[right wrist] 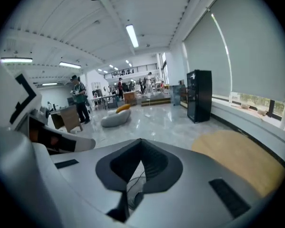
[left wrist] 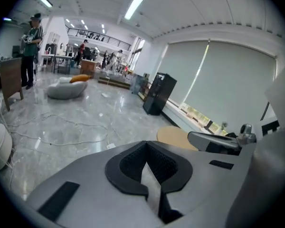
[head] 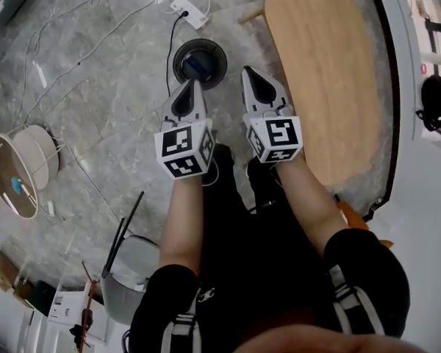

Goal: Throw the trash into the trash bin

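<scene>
Directly beyond the tips of both grippers, the round black trash bin (head: 220, 56) is seen on the grey marble floor (head: 117, 101), with something blue lying inside it. The left gripper (head: 192, 87) and the right gripper (head: 251, 73) are held side by side, each clenched with nothing between its jaws. A wooden table (head: 323, 72) is set just right of the bin. A white power strip (head: 189, 12) and loose cables (head: 73, 65) are spread beyond it.
</scene>
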A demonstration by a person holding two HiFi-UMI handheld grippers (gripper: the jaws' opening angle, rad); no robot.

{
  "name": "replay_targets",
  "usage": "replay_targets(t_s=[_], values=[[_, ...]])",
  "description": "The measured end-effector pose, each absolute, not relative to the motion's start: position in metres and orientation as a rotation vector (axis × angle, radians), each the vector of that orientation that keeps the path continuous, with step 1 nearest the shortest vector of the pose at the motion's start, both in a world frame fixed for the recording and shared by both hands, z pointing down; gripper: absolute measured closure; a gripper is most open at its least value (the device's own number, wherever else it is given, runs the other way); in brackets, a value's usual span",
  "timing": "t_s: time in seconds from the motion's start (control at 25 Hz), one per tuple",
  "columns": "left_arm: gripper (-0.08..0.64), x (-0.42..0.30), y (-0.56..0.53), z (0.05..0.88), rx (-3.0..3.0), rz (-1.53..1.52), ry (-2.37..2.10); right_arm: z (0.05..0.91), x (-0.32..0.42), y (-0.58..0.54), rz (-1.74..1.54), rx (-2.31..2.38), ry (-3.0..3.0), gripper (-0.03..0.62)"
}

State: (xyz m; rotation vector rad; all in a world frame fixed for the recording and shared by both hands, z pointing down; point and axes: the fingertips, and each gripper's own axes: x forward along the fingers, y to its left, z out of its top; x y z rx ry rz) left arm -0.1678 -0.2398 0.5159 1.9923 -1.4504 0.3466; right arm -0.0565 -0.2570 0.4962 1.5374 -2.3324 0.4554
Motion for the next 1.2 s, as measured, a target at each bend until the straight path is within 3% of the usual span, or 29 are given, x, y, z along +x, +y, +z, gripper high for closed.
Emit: replay_targets(t_s=[0.36,0.72,1.2], values=[[0.546,-0.122,-0.228,0.294,2.138,0.242,-1.535,0.245,0.019,-0.245,0.332,1.771,-2.432,0.581],[0.548,-0.089,-0.173,0.088,2.398,0.082,-1.756,0.106,0.072,-0.192,0.163,1.823,-2.590,0.581],[0.547,-0.042,-0.117,0.047,2.484,0.035,-1.832,0.053,0.097,-0.140,0.027,1.748,-2.752,0.581]])
